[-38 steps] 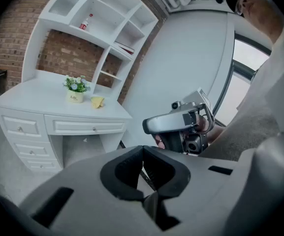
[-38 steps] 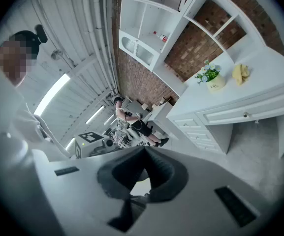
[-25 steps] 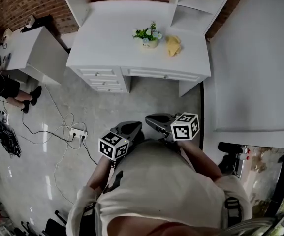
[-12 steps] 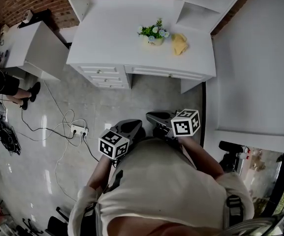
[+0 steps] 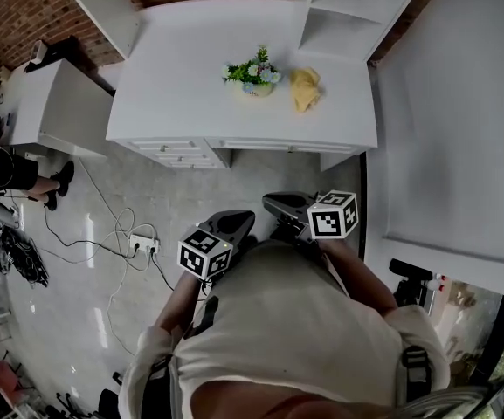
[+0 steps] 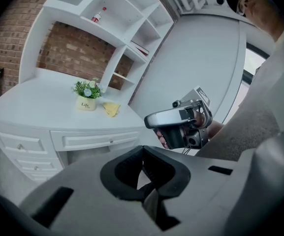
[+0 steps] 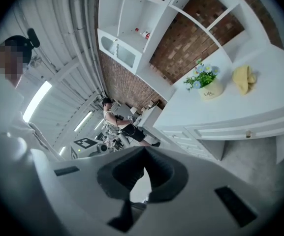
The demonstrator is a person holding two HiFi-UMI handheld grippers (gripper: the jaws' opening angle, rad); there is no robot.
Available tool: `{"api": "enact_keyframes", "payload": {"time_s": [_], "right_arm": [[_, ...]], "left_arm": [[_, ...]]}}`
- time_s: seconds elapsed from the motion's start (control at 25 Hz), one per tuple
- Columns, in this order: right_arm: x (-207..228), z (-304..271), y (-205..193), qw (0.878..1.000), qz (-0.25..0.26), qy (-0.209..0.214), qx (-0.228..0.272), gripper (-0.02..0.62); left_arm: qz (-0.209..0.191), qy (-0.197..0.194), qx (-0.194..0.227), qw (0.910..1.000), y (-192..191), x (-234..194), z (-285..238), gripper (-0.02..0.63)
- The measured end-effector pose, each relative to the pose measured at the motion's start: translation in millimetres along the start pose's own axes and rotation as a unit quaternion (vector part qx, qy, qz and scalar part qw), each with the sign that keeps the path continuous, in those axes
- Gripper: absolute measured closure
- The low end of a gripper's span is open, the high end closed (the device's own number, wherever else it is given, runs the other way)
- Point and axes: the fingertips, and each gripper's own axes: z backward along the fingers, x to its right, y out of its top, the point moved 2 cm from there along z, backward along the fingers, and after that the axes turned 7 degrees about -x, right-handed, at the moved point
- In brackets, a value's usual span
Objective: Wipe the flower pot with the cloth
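A small cream flower pot (image 5: 252, 84) with green leaves and pale flowers stands on the white desk (image 5: 182, 85). A crumpled yellow cloth (image 5: 304, 87) lies just to its right. Both also show in the left gripper view, pot (image 6: 86, 103) and cloth (image 6: 111, 109), and in the right gripper view, pot (image 7: 211, 91) and cloth (image 7: 243, 77). My left gripper (image 5: 232, 223) and right gripper (image 5: 279, 206) are held close to my body over the floor, well short of the desk. Both are shut with nothing between the jaws. The right gripper (image 6: 181, 124) appears in the left gripper view.
The desk has drawers (image 5: 175, 151) at its front left and open shelves (image 5: 343, 11) at the back right. A power strip with cables (image 5: 143, 243) lies on the floor to the left. A second white table (image 5: 46, 103) and a person (image 5: 3, 168) are at far left.
The desk with the pot and cloth has come slightly nearer in the head view, as I and both grippers moved toward it. Both grippers stay shut.
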Motion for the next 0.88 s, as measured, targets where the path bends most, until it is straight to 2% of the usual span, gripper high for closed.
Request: {"api": "enact_keyframes", "payload": {"time_s": [0.2, 0.56, 0.88], "right_arm": [[36, 31, 25, 0.999, 0.018, -0.026, -0.005, 0.584], [88, 70, 54, 0.998, 0.047, -0.018, -0.039, 0.584], [113, 71, 61, 0.997, 0.045, -0.006, -0.059, 0.584]], "left_arm": [[-0.036, 0.015, -0.023, 0.999, 39, 3, -39, 0.586], [-0.001, 0.041, -0.016, 0.999, 88, 6, -92, 0.586], [0.018, 0.076, -0.01, 0.9969, 101, -11, -100, 0.586]]}}
